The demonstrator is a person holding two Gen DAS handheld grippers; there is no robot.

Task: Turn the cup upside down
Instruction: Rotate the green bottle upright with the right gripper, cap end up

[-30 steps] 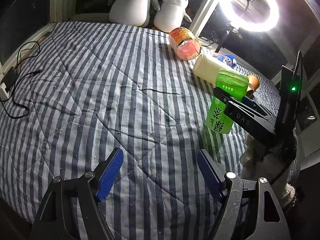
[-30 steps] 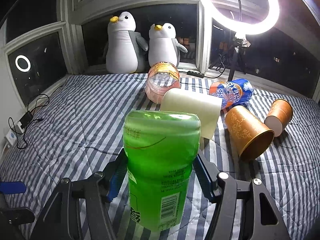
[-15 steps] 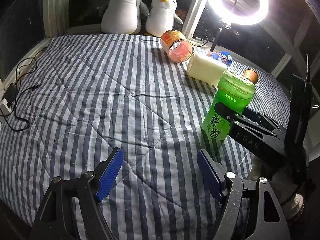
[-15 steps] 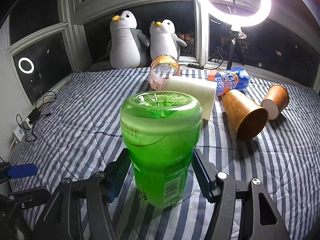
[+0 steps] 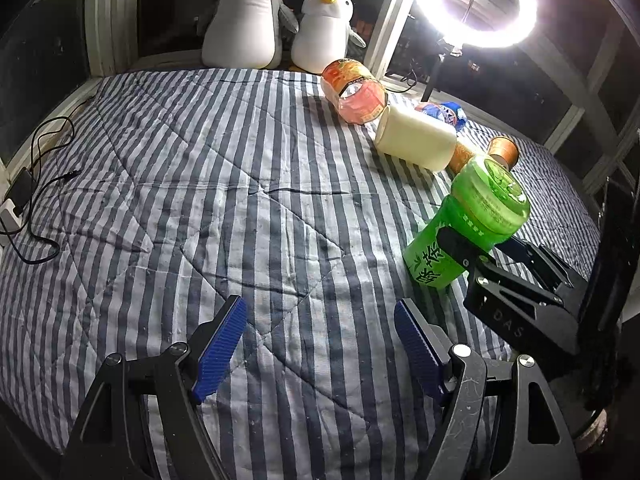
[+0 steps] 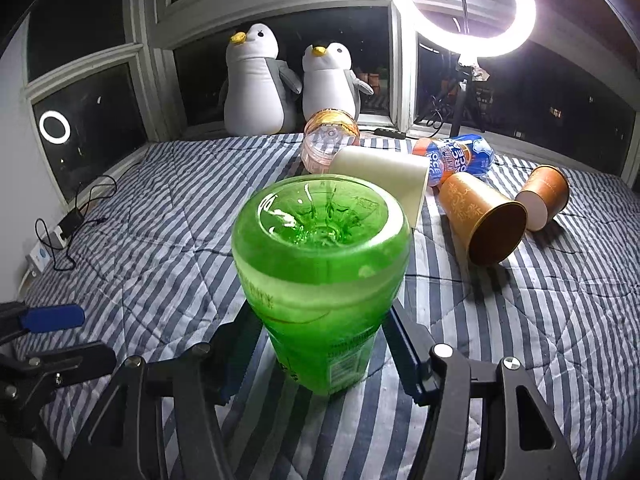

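**Green cup held base-up over the striped bed**

In the right wrist view, the green cup (image 6: pixel 320 272) is gripped low on its body between the fingers of the right gripper (image 6: pixel 320 364), with its ribbed base turned upward and its lower end at the striped quilt (image 6: pixel 160 248) of the bed; contact with the quilt cannot be confirmed. From the left wrist view, the same cup (image 5: pixel 466 224) is seen leaning, its base tilted up and to the right, clamped by the black right gripper (image 5: pixel 476 256) at the right side of the bed.

The left gripper (image 5: pixel 320 348) is held low over the near part of the quilt (image 5: pixel 240 200), its blue-padded fingers (image 5: pixel 218 346) spread wide with nothing between them.

Farther back, a cream cup (image 6: pixel 380 172) is lying on its side behind the green cup, and a clear pink bottle (image 6: pixel 326 144) is lying just beyond it. To the right, two copper-coloured cups (image 6: pixel 484 216) (image 6: pixel 544 200) are lying on their sides, with a blue and orange bottle (image 6: pixel 456 156) behind them.

At the far edge, two plush penguins (image 6: pixel 256 80) (image 6: pixel 330 76) are set against the window, and a lit ring light (image 6: pixel 460 4) is standing to their right. A black cable (image 5: pixel 40 184) is lying at the left edge of the bed
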